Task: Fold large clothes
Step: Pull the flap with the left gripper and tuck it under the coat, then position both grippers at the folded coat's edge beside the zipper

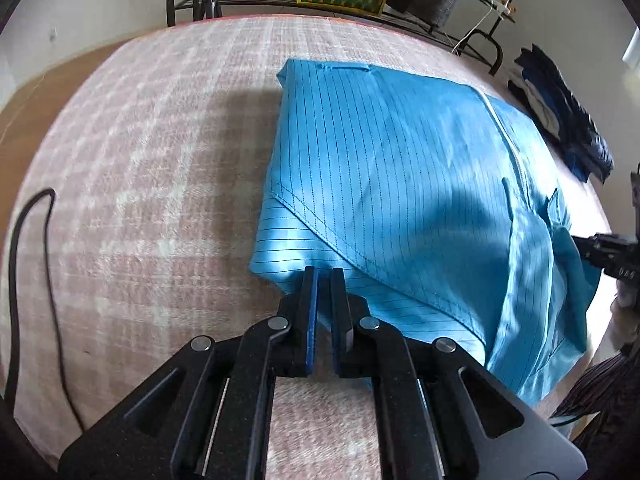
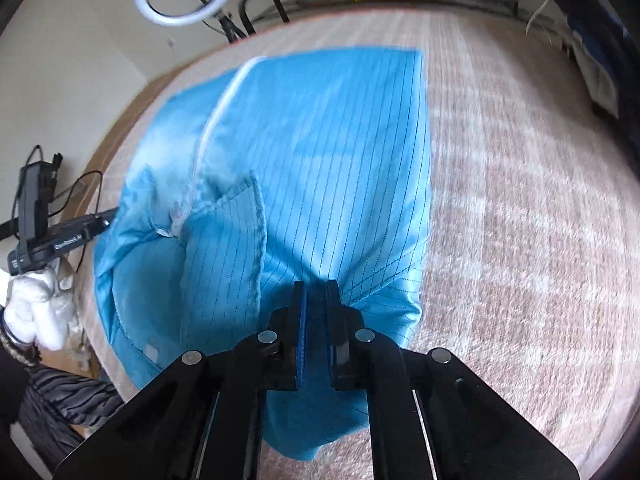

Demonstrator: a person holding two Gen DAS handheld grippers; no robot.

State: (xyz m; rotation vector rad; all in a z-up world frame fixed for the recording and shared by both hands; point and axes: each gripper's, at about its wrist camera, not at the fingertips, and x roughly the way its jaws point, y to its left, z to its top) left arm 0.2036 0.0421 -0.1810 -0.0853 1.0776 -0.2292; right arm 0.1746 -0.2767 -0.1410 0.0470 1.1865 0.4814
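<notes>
The left claw (image 1: 324, 276) pinches the near hem of the blue garment (image 1: 400, 168), low in the frame's centre; the right claw (image 2: 314, 290) likewise grips cloth at the bottom of its view. Thin, slick, pin-striped fabric looks light and limp, so it will likely sag and slide; corners and stitched hems seem the surest holds. The garment lies partly folded on the pink checked table (image 1: 140, 160), its long axis running from the claws toward the far edge, the white zipper (image 2: 208, 120) running with it.
</notes>
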